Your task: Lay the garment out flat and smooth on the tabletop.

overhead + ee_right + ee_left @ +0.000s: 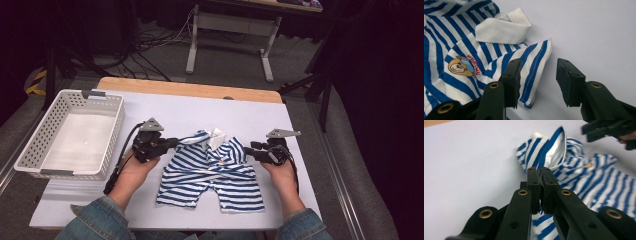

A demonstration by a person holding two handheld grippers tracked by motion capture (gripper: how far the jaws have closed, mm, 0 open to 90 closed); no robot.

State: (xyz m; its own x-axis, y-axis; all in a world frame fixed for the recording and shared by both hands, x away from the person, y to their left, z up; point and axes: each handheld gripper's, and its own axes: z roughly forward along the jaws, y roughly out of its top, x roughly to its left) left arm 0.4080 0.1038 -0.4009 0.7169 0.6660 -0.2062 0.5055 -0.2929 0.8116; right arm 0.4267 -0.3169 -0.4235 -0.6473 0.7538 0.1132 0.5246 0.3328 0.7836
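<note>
A small blue-and-white striped romper [210, 170] lies flat on the white table [165, 107], collar toward the far side. My left gripper [175, 142] is at its left sleeve; in the left gripper view that gripper [539, 170] is shut on a fold of the striped cloth [554, 147], which lifts up past the jaws. My right gripper [252, 148] is at the right sleeve. In the right gripper view it [538, 63] stands open, with the sleeve's hem [534, 62] lying between the jaws, untouched by the right pad. The white collar [501, 28] and a bear print [461, 66] lie beyond it.
A white plastic basket [30, 150] stands at the table's left edge, beside my left hand. A wooden strip [200, 90] runs along the table's far edge. Beyond are cables on the floor and the metal legs of another table [192, 50].
</note>
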